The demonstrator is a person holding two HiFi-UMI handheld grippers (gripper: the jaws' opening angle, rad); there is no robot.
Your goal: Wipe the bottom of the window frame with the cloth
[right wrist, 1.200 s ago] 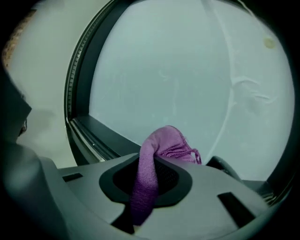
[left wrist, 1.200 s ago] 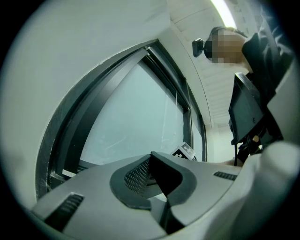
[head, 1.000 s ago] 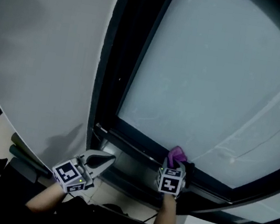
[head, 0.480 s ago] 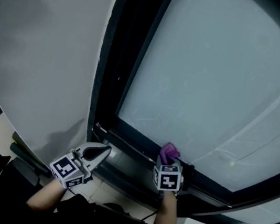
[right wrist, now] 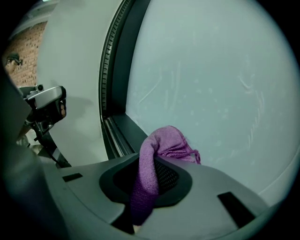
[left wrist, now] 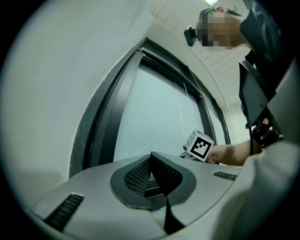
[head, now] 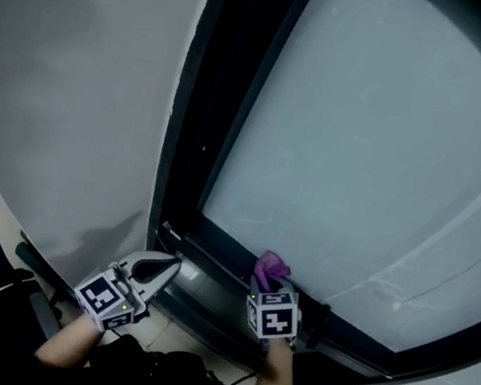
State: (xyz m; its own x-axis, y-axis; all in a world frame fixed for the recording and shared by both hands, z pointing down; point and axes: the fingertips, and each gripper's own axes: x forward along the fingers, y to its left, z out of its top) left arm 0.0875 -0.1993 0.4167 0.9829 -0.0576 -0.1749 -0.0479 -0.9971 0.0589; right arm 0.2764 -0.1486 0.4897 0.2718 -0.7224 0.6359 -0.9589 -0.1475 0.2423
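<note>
Where pinched, cloth (right wrist: 164,143) purple, bunched, seemingly knitted

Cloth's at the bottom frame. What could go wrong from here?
1. Only a small tuft of the cloth pokes past the right tool; its hard tips may scrape the bottom frame or the glass.
2. The left tool, shut and empty, sits by the frame's left corner; a leftward stroke might hit it.

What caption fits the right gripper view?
Right gripper, shut on a purple cloth, near the bottom of the dark window frame.
</note>
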